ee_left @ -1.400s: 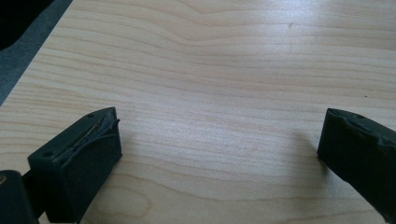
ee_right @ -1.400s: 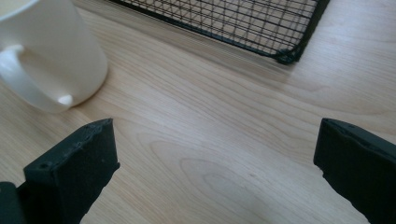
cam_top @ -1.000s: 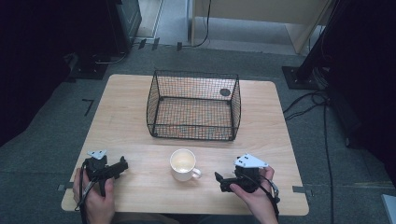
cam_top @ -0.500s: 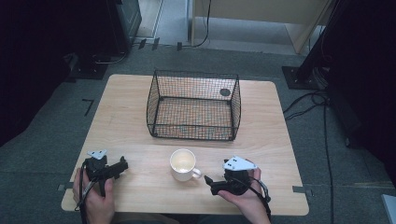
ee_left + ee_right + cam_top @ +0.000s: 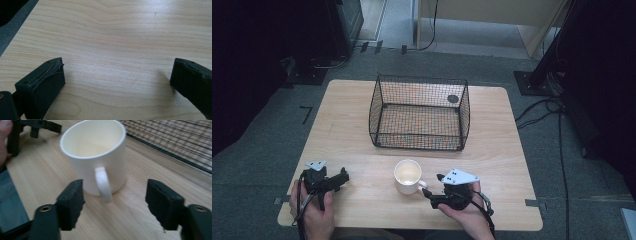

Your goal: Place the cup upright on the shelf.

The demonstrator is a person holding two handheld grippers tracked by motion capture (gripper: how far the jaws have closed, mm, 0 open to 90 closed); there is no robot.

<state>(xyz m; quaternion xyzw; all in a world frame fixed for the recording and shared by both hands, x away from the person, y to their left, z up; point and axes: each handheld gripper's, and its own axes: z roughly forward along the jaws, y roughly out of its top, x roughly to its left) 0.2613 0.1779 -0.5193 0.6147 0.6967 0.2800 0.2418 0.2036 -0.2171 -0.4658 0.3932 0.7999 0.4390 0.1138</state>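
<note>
A white mug (image 5: pixel 407 175) (image 5: pixel 95 157) stands upright and empty on the wooden table (image 5: pixel 497 150), its handle (image 5: pixel 103 185) turned toward my right gripper (image 5: pixel 431 186) (image 5: pixel 115 192). That gripper lies low at the mug's right. Its jaws have just been closing. The handle sits between them, with a gap on each side, so the pads do not press on it. My left gripper (image 5: pixel 343 176) (image 5: pixel 117 72) rests at the table's front left, open, with bare wood between its fingers.
A black wire basket (image 5: pixel 419 80) stands behind the mug at mid-table, with a small dark round thing (image 5: pixel 453 99) at its back right corner. Cables (image 5: pixel 537 110) run over the floor to the right of the table.
My right gripper has slid left up to the mug, and its jaws now stand either side of the handle, narrower than before. The left gripper and the mug have not moved.
</note>
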